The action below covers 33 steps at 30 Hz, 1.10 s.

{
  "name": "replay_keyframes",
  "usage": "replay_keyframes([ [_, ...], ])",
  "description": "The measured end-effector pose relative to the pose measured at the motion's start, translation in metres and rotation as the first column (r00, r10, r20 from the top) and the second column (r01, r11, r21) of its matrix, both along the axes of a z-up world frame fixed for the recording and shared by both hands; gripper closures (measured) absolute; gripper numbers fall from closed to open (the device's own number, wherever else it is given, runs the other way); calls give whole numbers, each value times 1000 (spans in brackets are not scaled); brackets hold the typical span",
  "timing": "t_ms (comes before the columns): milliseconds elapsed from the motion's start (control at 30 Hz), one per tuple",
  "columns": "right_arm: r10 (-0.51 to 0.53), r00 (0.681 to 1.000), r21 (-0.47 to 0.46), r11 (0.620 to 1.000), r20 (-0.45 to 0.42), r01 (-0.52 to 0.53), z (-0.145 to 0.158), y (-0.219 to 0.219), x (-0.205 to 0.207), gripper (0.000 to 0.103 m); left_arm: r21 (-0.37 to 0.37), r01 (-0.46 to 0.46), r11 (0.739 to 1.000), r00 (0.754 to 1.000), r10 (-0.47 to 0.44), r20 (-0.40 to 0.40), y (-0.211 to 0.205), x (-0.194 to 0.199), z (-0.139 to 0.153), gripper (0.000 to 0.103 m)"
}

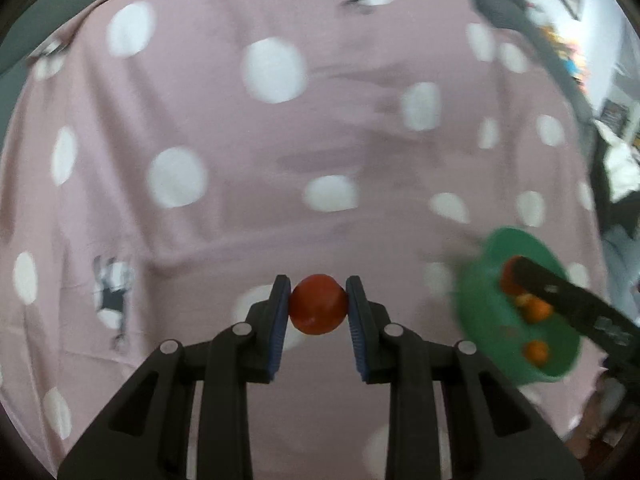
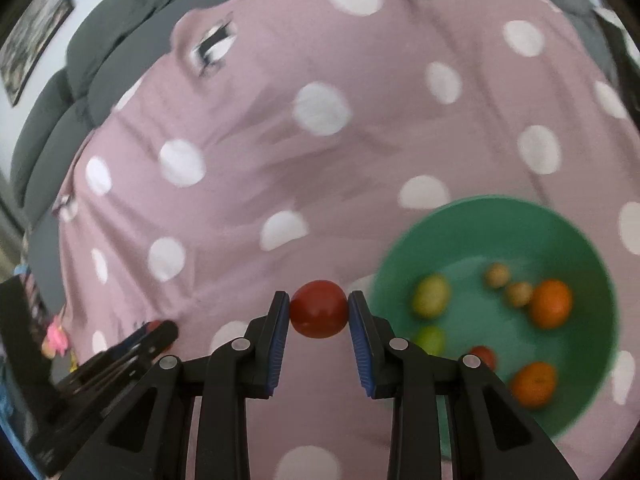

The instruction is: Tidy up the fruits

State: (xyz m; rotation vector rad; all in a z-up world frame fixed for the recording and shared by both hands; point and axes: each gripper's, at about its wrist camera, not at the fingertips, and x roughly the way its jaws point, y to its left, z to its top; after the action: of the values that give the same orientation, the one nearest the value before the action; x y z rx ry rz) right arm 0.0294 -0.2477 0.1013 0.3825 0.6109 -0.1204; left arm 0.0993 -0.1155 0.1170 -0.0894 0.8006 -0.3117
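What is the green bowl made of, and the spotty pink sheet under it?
The green bowl looks like plastic: one even colour, smooth, with a soft sheen. The image is blurry, so glazed ceramic is possible. The pink sheet is woven fabric, matte, judging by its creases and folds.

Open pink cloth [image 2: 248,184] ahead; green bowl [image 2: 592,248] blocks the right.

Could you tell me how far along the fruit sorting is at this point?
Well along. The green bowl already holds several fruits, among them two oranges and a yellow-green fruit. In hand: the left hand-held gripper and the right hand-held gripper each clamp a red fruit, one over the spotted cloth, the other beside the bowl. Left: dropping both in. No loose fruit shows on the cloth.
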Motion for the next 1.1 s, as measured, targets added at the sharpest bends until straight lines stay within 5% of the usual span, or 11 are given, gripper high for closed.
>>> replay_keyframes([
  [367,-256,967,34,966,-17,256,-13,-79,-40,71,0,229,973,973,-229,22,-96,-17,11,74],
  [900,-318,944,66,944,-91,324,-33,-105,-44,70,9,331,943,941,-330,-78,-149,-17,-19,75],
  [933,-318,943,65,944,-95,325,-33,-105,-44,70,10,333,943,940,-331,-79,-150,-17,-19,68],
  [1033,-323,941,59,942,-97,329,-32,-106,-46,69,19,325,945,944,-324,-57,-151,-20,-15,26],
  [1100,-327,941,48,942,-92,332,-29,-105,-48,62,20,321,947,946,-320,-45,-150,-21,-13,25],
])
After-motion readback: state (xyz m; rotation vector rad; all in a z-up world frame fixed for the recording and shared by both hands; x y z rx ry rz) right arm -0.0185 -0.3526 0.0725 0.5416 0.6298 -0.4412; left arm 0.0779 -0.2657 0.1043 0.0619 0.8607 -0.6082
